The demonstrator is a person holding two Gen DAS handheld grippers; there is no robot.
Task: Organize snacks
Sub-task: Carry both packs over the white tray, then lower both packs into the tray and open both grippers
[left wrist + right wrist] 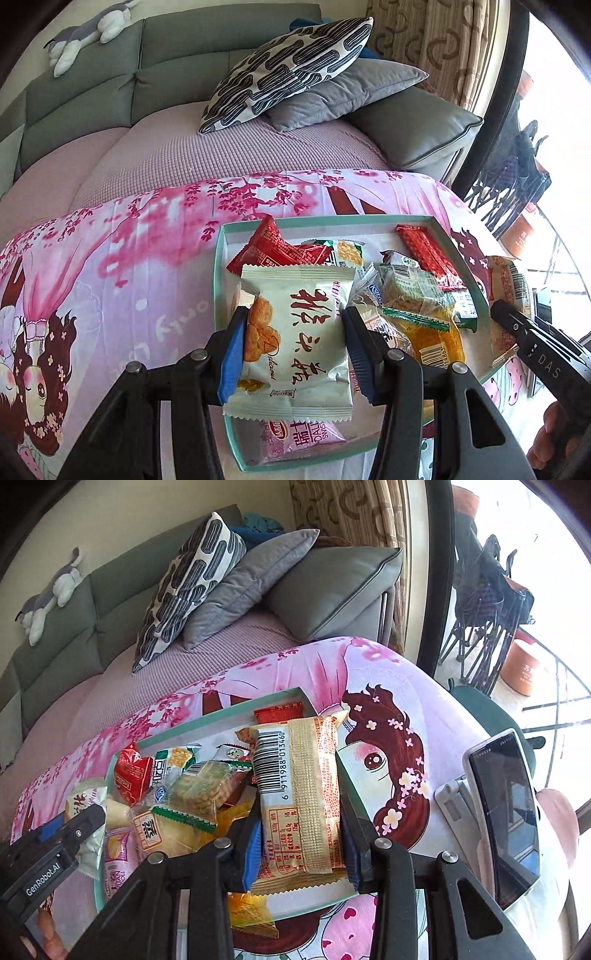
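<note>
Both tools are matte black plastic linkages with round silver pivot pins. The left gripper (293, 341) carries ribbed blue finger pads (232, 360) and white "GenRobot.AI" lettering; the right gripper (301, 834) has matching blue pads (252, 853) and "DAS" lettering.

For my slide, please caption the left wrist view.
Left gripper shut on white packet above snack tray.

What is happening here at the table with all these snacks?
A person is sorting snacks with two hand-held grippers. The left gripper is shut on a white snack packet, held over the teal tray. The right gripper is shut on a beige barcoded packet at the tray's right side. Many other packets lie piled in the tray.
</note>
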